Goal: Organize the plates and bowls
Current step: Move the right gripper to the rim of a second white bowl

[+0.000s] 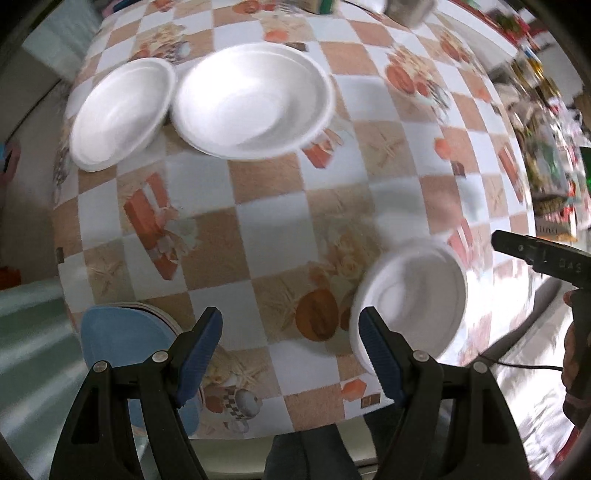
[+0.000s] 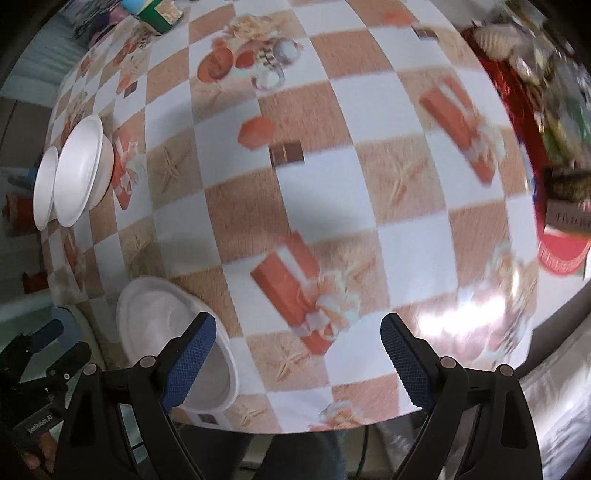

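Two white foam dishes lie side by side at the table's far left: a wide bowl (image 1: 255, 99) (image 2: 79, 170) and a smaller one (image 1: 122, 114) (image 2: 46, 186). A third white bowl (image 1: 410, 299) (image 2: 173, 339) rests near the front edge of the table. My left gripper (image 1: 291, 347) (image 2: 61, 343) hovers open over the checkered cloth, nothing between its pads, with that bowl just outside its right finger. My right gripper (image 2: 299, 354) is wide open and holds nothing; the same bowl lies behind its left finger. One of the right gripper's fingers (image 1: 517, 245) shows at the right edge.
A light blue plate (image 1: 118, 336) sits on a stack at the front left corner. A red tray (image 2: 561, 251) of packets and clutter (image 1: 546, 166) lines the right side. A green and white container (image 2: 159, 14) stands at the back. The table's front edge (image 2: 295, 428) is close below.
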### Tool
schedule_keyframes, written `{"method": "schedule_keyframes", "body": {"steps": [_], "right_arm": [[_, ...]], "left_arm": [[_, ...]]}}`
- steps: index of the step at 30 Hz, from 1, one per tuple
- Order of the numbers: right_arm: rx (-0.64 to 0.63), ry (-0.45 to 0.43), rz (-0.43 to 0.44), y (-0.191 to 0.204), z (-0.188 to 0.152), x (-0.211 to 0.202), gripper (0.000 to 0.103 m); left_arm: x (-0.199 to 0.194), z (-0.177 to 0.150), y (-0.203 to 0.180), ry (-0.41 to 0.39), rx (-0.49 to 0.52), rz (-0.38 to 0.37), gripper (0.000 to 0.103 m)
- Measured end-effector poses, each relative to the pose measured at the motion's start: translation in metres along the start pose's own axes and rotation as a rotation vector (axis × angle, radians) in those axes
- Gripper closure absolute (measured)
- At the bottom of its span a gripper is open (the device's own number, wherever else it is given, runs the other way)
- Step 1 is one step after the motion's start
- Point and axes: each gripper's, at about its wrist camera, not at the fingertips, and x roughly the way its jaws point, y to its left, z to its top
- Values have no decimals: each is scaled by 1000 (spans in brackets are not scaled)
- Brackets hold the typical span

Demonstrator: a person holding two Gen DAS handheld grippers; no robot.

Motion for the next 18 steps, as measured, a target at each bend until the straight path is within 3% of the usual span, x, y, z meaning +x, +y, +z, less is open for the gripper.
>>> {"method": "schedule_keyframes", "body": {"steps": [8,14,18], "right_arm": [[-112,-57,-35,30,57,-20,11],[-238,-71,-39,91,90,-15,11],[-298,-75,-25,127,105,-2,11]], "left_arm": [[-12,35,36,-72,-191,0,24],[-6,70,73,-121,-411,-6,24],[10,85,83,-117,-481,10,24]]}}
